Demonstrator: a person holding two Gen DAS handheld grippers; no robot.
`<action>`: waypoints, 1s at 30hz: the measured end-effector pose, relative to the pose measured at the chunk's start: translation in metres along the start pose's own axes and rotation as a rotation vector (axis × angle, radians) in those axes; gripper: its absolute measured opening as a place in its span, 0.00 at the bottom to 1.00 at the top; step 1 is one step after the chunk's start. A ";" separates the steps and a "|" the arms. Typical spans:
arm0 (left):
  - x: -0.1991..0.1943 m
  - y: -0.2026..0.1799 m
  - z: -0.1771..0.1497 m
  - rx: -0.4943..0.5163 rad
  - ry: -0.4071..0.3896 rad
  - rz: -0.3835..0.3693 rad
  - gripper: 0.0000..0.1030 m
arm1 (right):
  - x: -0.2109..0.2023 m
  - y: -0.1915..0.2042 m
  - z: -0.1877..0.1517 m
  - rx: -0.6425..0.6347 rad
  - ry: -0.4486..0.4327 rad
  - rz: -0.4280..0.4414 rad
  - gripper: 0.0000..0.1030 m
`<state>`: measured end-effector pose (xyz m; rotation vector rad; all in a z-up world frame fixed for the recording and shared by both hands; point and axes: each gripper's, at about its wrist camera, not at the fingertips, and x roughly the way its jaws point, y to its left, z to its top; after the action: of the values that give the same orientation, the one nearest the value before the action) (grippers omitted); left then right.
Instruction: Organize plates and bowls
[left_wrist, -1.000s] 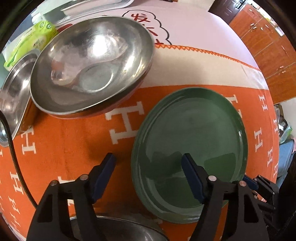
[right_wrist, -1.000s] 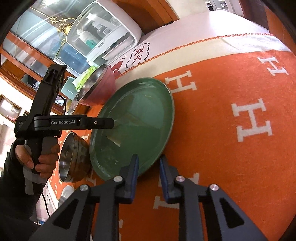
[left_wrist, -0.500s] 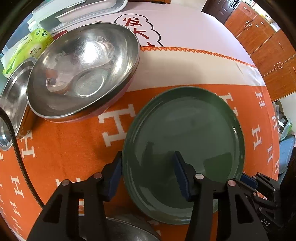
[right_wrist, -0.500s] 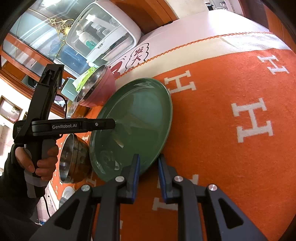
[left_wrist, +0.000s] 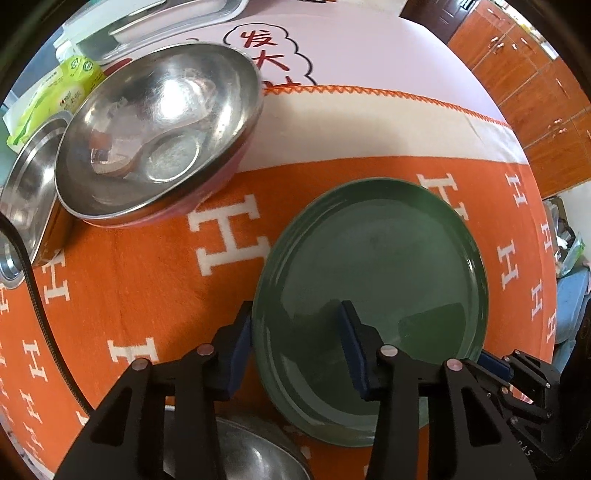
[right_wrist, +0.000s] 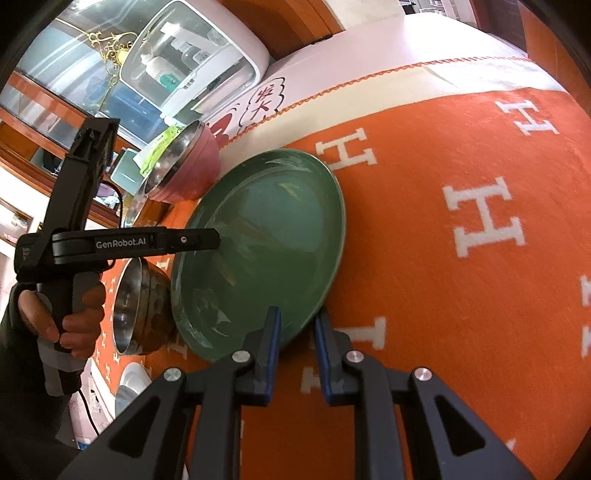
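Observation:
A green plate (left_wrist: 373, 288) lies on the orange H-patterned cloth; it also shows in the right wrist view (right_wrist: 266, 251). My left gripper (left_wrist: 295, 343) straddles its near left rim, one finger outside, one over the plate, jaws partly open. My right gripper (right_wrist: 297, 343) straddles the opposite rim, jaws narrow, and its tip shows in the left wrist view (left_wrist: 495, 365). A large steel bowl with a pink outside (left_wrist: 159, 129) stands at the far left. A smaller steel bowl (right_wrist: 136, 299) sits beside the plate under my left gripper.
A steel tray (left_wrist: 26, 192) and a green packet (left_wrist: 55, 92) lie left of the big bowl. A white lidded box (right_wrist: 192, 62) stands behind. A white dish (right_wrist: 129, 384) sits at the near left edge. Wooden cabinets (left_wrist: 535, 92) stand to the right.
My left gripper has closed in from wide open and moved onto the plate's left rim. The plate has shifted slightly right. My right gripper stays on the opposite rim.

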<state>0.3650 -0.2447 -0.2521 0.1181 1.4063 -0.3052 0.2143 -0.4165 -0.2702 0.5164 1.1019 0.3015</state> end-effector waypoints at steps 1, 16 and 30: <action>-0.001 -0.002 -0.001 0.006 -0.001 0.003 0.40 | -0.002 -0.001 -0.002 0.008 0.002 0.000 0.17; -0.038 -0.054 -0.029 0.093 -0.040 -0.013 0.39 | -0.057 -0.008 -0.033 0.049 -0.059 -0.040 0.17; -0.097 -0.071 -0.095 0.111 -0.097 -0.033 0.39 | -0.109 0.020 -0.060 -0.028 -0.157 -0.108 0.17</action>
<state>0.2420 -0.2740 -0.1656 0.1692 1.2961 -0.4112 0.1133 -0.4368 -0.1966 0.4460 0.9676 0.1789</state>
